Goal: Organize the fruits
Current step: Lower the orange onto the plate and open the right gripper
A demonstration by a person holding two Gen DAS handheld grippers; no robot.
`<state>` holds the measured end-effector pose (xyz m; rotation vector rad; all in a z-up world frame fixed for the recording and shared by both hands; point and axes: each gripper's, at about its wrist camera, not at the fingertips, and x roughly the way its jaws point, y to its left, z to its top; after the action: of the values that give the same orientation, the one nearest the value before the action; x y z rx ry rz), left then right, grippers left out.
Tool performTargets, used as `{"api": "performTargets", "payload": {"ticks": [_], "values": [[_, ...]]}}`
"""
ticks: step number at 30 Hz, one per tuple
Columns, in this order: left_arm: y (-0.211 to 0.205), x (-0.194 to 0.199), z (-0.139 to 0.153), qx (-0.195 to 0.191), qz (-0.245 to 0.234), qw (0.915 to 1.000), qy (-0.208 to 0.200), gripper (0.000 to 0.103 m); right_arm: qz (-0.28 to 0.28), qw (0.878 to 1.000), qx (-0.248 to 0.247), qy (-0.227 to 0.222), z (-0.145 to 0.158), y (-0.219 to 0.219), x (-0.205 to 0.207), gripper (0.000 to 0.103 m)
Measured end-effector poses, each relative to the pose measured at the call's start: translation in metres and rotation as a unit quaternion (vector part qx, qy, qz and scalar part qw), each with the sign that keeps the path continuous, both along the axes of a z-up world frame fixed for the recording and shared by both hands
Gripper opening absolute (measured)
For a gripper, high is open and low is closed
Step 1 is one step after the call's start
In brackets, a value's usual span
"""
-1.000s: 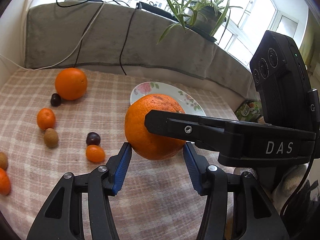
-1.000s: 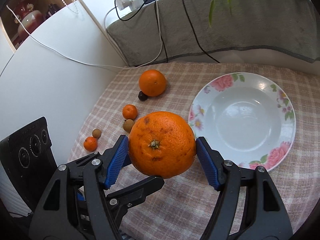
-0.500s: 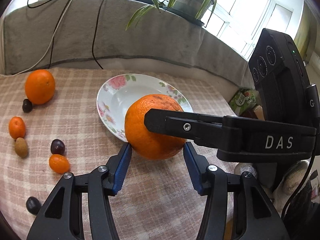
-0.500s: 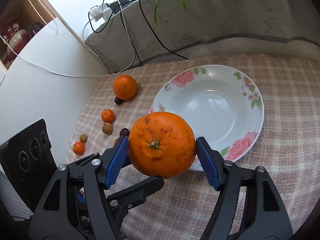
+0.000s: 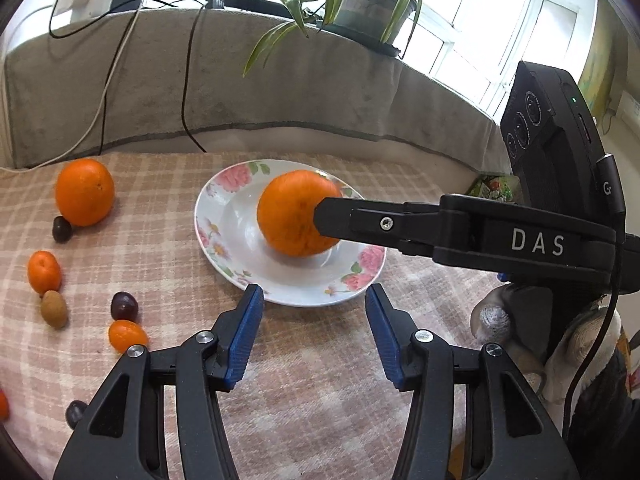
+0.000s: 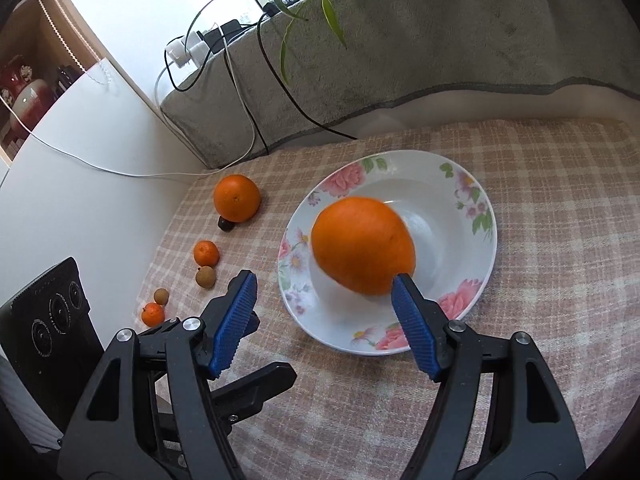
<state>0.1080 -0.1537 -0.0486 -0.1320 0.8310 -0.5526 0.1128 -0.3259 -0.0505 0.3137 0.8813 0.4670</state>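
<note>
1. Orange (image 5: 292, 212) sits in the well of the flowered plate (image 5: 224, 208), left wrist view. A black finger (image 5: 380, 224) of the right gripper crosses in front of its right side; contact can't be judged from here.
2. Left gripper (image 5: 314, 320): jaws partly open, nothing between the blue pads. It hangs over the checked tablecloth (image 5: 320, 400), tips just short of the plate's near rim.
3. Loose fruit on the cloth left of the plate:
   - second orange (image 5: 84, 192) at the back, with a dark round fruit touching its near side
   - mandarin (image 5: 44, 272) with a brown fruit (image 5: 54, 308) just beside it
   - another dark fruit (image 5: 125, 306), and a kumquat (image 5: 127, 335) just below it
4. Right wrist view: right gripper (image 6: 326, 316) has jaws standing wide and holds nothing.
   - The orange (image 6: 360, 248) is beyond the pads, inside the plate (image 6: 440, 208), slightly blurred.
   - The left-hand pad is well clear of it.
   - The right-hand pad tip overlaps its lower edge in the picture; can't tell if they touch.
5. Same view: second orange (image 6: 236, 198) lies left of the plate, well apart from it, with the small fruits strung along the cloth's left edge. The plate holds only the one orange.
</note>
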Motion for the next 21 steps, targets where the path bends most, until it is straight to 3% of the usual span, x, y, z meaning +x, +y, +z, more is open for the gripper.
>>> {"api": "performTargets", "payload": {"ticks": [12, 21], "values": [[0.010, -0.014, 0.005, 0.013, 0.009, 0.9998, -0.012, 0.054, -0.025, 0.999, -0.004, -0.037, 0.012, -0.014, -0.021, 0.077], [0.020, -0.028, 0.010, 0.011, 0.017, 0.9992, -0.034, 0.070, -0.042, 0.997, -0.023, -0.067, 0.021, -0.018, -0.039, 0.083]]}}
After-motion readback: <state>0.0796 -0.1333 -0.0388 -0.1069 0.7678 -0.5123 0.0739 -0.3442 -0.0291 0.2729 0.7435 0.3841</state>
